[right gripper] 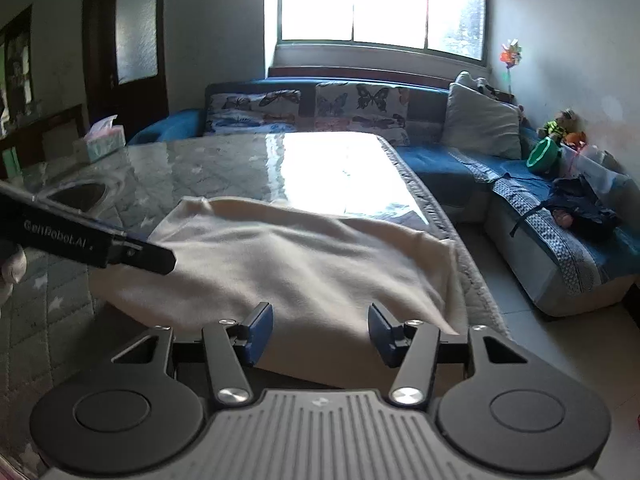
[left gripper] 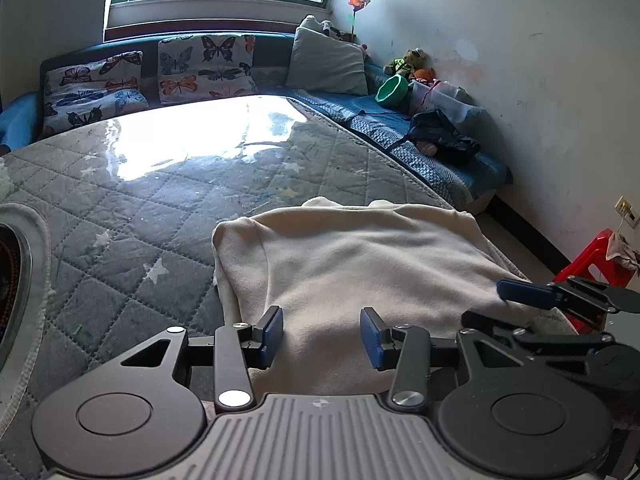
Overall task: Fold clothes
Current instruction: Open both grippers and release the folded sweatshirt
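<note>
A cream garment (left gripper: 352, 256) lies spread on the quilted grey table cover (left gripper: 132, 216), near the table's right edge. My left gripper (left gripper: 322, 334) is open, its blue pads above the garment's near part, holding nothing. My right gripper (right gripper: 320, 334) is open over the garment's (right gripper: 288, 256) near edge, also empty. The right gripper shows at the right of the left wrist view (left gripper: 560, 300). The left gripper's body shows at the left of the right wrist view (right gripper: 96, 240).
A blue corner sofa (right gripper: 460, 168) with butterfly cushions (left gripper: 200, 68) wraps the table's far and right sides. A red stool (left gripper: 592, 260) stands on the floor at right. A tissue box (right gripper: 104, 142) sits at the table's far left. A round recess (left gripper: 16, 264) is in the table at left.
</note>
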`<state>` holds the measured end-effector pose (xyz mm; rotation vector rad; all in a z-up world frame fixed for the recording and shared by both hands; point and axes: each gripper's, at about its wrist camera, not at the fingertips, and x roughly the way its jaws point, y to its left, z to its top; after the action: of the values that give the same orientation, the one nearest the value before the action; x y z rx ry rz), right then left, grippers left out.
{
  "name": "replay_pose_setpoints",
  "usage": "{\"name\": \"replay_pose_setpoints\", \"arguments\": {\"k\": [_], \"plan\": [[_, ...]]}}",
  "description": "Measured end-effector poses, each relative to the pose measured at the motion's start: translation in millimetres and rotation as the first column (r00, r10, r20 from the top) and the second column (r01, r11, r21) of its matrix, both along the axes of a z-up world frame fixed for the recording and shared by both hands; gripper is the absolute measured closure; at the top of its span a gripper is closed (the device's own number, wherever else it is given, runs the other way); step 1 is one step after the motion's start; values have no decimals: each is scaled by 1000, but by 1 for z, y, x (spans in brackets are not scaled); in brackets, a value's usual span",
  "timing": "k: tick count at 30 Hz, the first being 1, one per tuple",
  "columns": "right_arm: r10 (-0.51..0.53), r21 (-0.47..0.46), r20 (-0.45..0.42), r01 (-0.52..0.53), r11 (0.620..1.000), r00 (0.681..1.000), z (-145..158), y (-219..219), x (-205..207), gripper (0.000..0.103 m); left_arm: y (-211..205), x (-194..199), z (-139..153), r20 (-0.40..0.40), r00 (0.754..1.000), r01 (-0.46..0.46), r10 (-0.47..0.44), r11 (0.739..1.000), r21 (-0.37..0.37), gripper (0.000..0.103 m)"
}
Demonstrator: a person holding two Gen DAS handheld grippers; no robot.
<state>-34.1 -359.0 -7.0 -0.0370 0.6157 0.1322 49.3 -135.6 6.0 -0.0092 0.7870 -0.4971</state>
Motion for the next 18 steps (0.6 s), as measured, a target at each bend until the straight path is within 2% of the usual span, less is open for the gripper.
{"name": "replay_pose_setpoints", "arguments": {"k": [10,12,14,18], "plan": [[-79,70,-27,81,994,996,-6,-29,-10,46,2,-4,-4,-20,1000,-10,10,1000,-3,54],[-76,75,-19,78,994,997,-5,-29,-11,43,3,-6,-3,-20,1000,-12,12,1000,-4,50],[-73,78,-5,73,994,997,-3,-27,-13,33,3,-8,-2,-19,1000,-13,13,1000,-4,48],[-68,86,15,66,994,998,0,-24,-16,27,5,-12,-1,-14,1000,-12,12,1000,-3,43]]}}
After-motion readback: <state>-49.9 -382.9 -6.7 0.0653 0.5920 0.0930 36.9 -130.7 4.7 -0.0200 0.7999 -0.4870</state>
